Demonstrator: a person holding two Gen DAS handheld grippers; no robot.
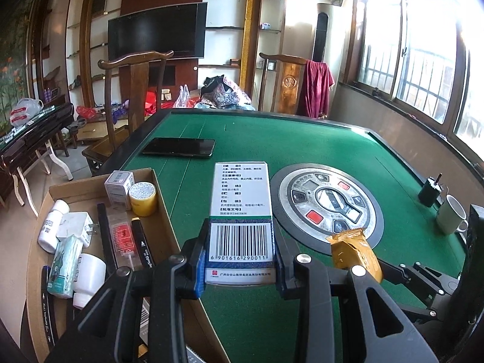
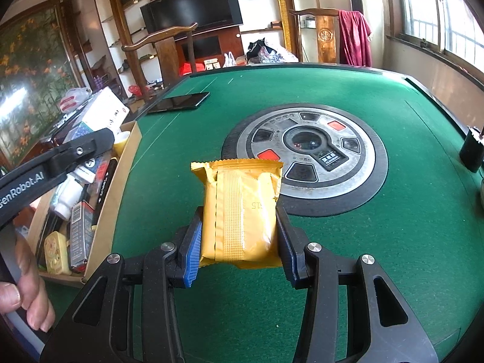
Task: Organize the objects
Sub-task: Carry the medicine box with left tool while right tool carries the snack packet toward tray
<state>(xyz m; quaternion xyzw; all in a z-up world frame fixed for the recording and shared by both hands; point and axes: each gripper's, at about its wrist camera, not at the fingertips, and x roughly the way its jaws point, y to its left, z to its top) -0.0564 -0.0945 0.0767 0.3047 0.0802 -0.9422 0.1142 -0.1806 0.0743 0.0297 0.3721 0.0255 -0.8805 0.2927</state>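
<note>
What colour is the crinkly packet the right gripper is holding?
The packet is golden yellow, with a ridged seam down its middle. The right wrist view shows it best.

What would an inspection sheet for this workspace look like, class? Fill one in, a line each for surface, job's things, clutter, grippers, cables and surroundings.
Surface: green felt table with a round control panel at its centre.
Job's things: white medicine box and yellow snack packet, each held above the felt; cardboard box at the table's left edge, already holding bottles, pens and a charger.
Clutter: black phone, white mug, small dark container.
Grippers: left gripper shut on the medicine box; right gripper shut on the snack packet.
Cables: nothing seen.
Surroundings: wooden chairs, television, shelves, barred windows.
</note>
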